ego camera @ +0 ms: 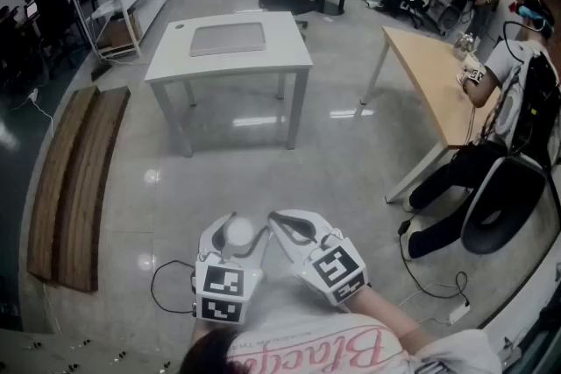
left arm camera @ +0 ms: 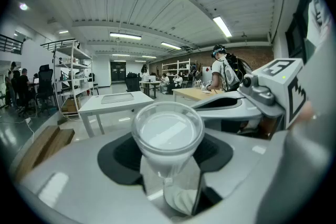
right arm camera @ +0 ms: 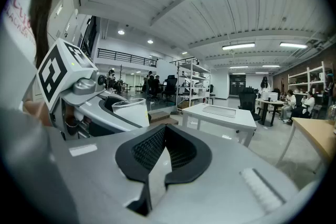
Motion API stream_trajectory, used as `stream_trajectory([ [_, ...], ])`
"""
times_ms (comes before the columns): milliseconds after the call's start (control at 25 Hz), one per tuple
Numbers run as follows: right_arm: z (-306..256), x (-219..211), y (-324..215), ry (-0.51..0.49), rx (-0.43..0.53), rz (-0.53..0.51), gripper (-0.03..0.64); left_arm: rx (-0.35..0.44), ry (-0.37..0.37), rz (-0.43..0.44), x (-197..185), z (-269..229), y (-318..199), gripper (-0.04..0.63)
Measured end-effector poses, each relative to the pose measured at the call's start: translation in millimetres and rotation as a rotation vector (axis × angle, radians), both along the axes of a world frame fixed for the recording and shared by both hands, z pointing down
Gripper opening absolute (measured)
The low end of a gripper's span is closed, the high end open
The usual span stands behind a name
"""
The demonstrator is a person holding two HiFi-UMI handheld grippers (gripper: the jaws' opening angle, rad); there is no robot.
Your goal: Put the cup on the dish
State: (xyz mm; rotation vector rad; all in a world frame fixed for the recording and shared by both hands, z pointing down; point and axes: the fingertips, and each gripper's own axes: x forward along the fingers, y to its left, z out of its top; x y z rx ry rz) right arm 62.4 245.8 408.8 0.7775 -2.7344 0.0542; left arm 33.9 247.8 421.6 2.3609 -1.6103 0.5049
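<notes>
- Our left hand-held gripper (ego camera: pixel 241 239) grasps the clear cup (left arm camera: pixel 167 131), upright, mouth up.
- Our right hand-held gripper (right arm camera: pixel 160 157) is clenched, empty.
- The white worktop (ego camera: pixel 285 52) with its flat grey item (ego camera: pixel 228 38), maybe the dish, lies well ahead.

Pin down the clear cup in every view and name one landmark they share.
Head view: the cup sits low, just left of centre.
Left gripper view: the cup fills the centre, rim facing the camera.
Right gripper view: the cup is left of centre, mid height.
Shared landmark: the white table.
</notes>
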Motion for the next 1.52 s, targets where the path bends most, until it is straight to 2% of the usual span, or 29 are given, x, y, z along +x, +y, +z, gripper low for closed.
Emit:
stream_trajectory([
  [440, 1.9, -8.3, -8.0, 0.01, -0.01, 0.001, 0.002, -0.063, -0.063, -0.001, -17.2, 10.8, -3.7, 0.256],
  [840, 9.8, -19.1, -16.3, 0.011, -0.041, -0.01, 0.002, -0.127, -0.057, 0.02, -22.7, 23.0, -15.5, 0.256],
  [1160, 12.5, -17.7, -31.4, 0.008, -0.075, 0.021, 0.002, -0.146, -0.059, 0.038, -25.0, 21.9, -28.8, 0.256],
  [1520, 14.1, -27.8, -58.0, 0.009, -0.1, 0.007, 0.002, -0.169, -0.068, 0.042, -33.0, 21.9, -56.0, 0.256],
])
